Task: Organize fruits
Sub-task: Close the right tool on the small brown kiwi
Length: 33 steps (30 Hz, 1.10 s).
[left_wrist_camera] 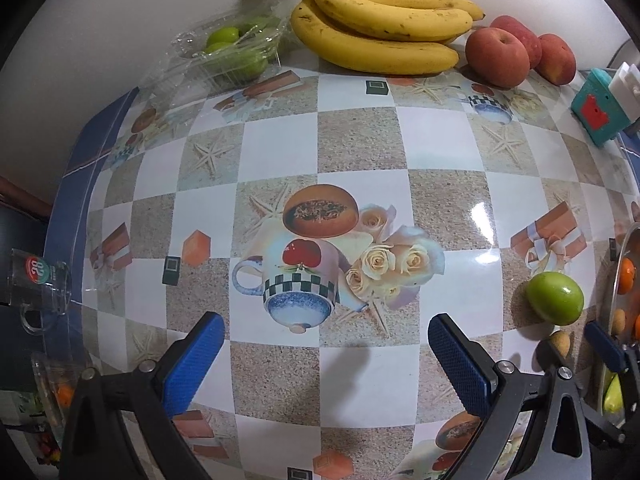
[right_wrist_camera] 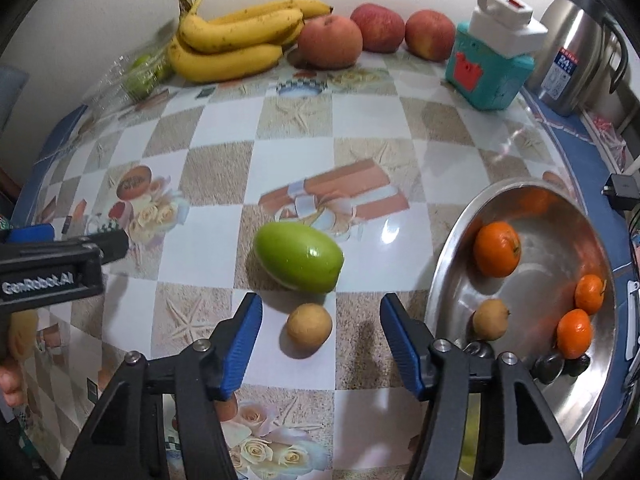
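A green fruit (right_wrist_camera: pixel 299 258) lies on the patterned table, with a small tan fruit (right_wrist_camera: pixel 309 325) just in front of it. My right gripper (right_wrist_camera: pixel 320 334) is open and empty, its blue pads either side of the tan fruit, slightly short of it. A steel bowl (right_wrist_camera: pixel 452 248) to the right holds three oranges (right_wrist_camera: pixel 497 249) and another tan fruit (right_wrist_camera: pixel 490 319). My left gripper (left_wrist_camera: pixel 326 354) is open and empty over the table's middle. The green fruit (left_wrist_camera: pixel 554 298) and the tan fruit (left_wrist_camera: pixel 560 342) show at its right.
Bananas (right_wrist_camera: pixel 236 40), three red apples (right_wrist_camera: pixel 330 42) and a clear box of green fruits (left_wrist_camera: pixel 236 50) line the back wall. A teal container (right_wrist_camera: pixel 490 68) and a steel thermos (right_wrist_camera: pixel 576 44) stand back right. A glass mug (left_wrist_camera: pixel 38 284) stands at the left edge.
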Each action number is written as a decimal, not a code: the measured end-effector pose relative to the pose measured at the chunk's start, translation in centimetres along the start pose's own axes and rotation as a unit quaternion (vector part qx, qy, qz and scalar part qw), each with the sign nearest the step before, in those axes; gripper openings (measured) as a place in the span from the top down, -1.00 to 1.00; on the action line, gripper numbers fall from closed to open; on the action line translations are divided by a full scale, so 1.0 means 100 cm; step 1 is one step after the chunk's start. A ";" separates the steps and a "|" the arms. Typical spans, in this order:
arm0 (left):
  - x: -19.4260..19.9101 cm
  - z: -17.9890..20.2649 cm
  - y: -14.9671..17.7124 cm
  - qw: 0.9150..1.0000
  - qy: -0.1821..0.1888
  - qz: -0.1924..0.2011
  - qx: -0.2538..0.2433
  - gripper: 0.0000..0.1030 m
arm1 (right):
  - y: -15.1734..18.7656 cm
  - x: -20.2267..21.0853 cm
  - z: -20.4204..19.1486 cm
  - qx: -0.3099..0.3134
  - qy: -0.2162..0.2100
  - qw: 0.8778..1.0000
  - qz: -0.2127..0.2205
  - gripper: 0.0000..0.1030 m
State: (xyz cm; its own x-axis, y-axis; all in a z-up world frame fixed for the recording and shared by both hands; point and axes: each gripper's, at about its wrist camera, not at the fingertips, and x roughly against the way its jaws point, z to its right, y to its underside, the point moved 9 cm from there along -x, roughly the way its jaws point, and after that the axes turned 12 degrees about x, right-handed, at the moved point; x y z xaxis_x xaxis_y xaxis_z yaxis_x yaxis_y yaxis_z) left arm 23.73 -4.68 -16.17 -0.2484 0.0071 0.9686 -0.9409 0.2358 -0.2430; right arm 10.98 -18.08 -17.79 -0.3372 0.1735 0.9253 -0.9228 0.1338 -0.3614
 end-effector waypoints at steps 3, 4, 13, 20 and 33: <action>0.000 0.001 0.000 1.000 -0.001 0.000 -0.001 -1.00 | 0.004 -0.005 0.000 0.004 0.002 1.000 -0.008 -0.06; 0.000 0.001 0.001 1.000 -0.002 -0.001 -0.002 -1.00 | 0.004 -0.006 0.000 0.003 0.002 1.000 -0.009 -0.02; 0.001 -0.001 0.000 1.000 -0.004 0.001 -0.001 -1.00 | 0.006 -0.009 -0.003 -0.001 -0.012 1.000 -0.012 0.32; 0.005 -0.005 -0.005 1.000 -0.003 0.011 0.011 -1.00 | 0.006 -0.007 -0.006 -0.001 -0.018 1.000 -0.010 0.49; 0.006 0.001 -0.005 1.000 0.017 0.012 0.020 -1.00 | 0.004 0.010 0.004 -0.035 -0.044 0.998 -0.002 0.49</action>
State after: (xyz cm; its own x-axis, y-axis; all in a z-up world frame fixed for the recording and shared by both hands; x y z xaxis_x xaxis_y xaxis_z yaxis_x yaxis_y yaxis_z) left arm 24.01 -4.89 -15.42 -0.2643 0.0454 0.9634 -0.9434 0.1955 -0.2680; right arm 10.16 -18.26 -16.93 -0.3522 0.0862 0.9319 -0.9096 0.2028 -0.3625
